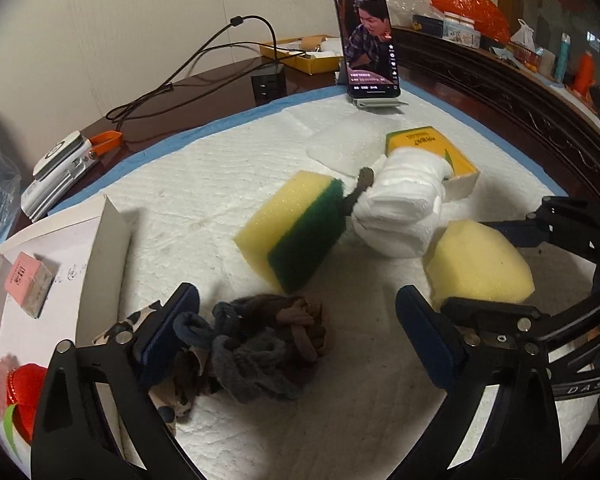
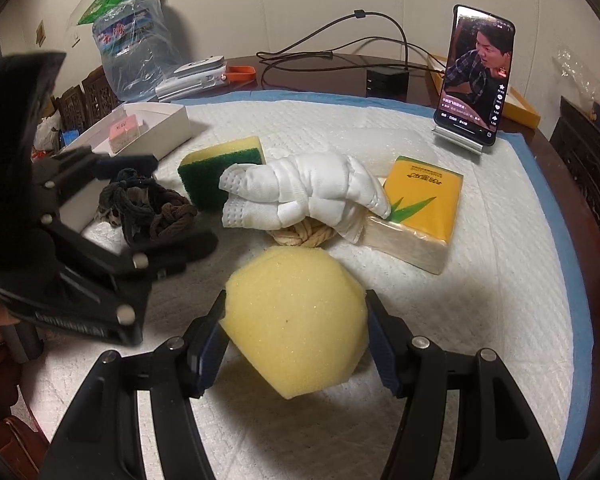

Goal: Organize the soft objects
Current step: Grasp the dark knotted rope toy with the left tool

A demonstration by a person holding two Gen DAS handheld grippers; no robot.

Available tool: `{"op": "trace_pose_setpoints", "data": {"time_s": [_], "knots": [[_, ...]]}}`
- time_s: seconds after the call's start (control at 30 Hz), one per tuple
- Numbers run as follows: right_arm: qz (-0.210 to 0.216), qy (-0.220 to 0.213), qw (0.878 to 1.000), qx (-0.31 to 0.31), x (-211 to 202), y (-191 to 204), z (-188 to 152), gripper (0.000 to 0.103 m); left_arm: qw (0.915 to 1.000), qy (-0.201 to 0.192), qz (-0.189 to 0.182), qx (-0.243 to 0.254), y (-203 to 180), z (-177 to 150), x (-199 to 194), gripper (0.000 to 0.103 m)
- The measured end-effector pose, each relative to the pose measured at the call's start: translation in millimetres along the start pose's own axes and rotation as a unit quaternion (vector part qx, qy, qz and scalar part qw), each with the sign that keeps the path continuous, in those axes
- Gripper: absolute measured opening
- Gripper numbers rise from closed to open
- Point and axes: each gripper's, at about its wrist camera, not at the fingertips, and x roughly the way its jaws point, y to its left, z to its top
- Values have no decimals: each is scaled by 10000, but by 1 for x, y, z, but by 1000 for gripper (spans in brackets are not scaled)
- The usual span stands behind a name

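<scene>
- Right gripper (image 2: 296, 344) has its pads pressed on the yellow sponge (image 2: 296, 320), near the mat's (image 2: 480, 280) front.
- Left gripper (image 1: 296, 340) is wide open around the dark sock bundle (image 1: 260, 344) — holding nothing yet.
- White box (image 1: 112, 240) already holds a pink packet (image 1: 28, 284).
- Still loose, by my judgement — green-backed sponge (image 1: 296, 228), white cloth (image 1: 404, 208), tissue pack (image 1: 440, 152).

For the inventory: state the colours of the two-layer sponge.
Yellow foam with a dark green scouring layer, the two-layer sponge shows best in the left wrist view.
</scene>
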Motion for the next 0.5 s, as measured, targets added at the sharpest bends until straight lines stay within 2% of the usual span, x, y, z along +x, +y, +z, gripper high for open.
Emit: {"op": "trace_pose_setpoints", "data": {"time_s": [0.17,0.2,0.37,0.47,0.5], "knots": [[50,-7,10000,42,-1,-1,0,63,9999,74,-142,59,-4,-10,-8,78],[49,-7,10000,43,0,-1,0,63,9998,100,-162,27,-3,-12,-9,71],[46,-5,10000,41,0,-1,1,63,9994,149,-257,-184,2,-19,-10,68],[41,-4,10000,38,0,-1,1,63,9994,179,-244,-150,0,-20,-10,68],[35,-2,10000,34,0,0,1,63,9995,170,-236,-126,-1,-20,-10,58]]}}
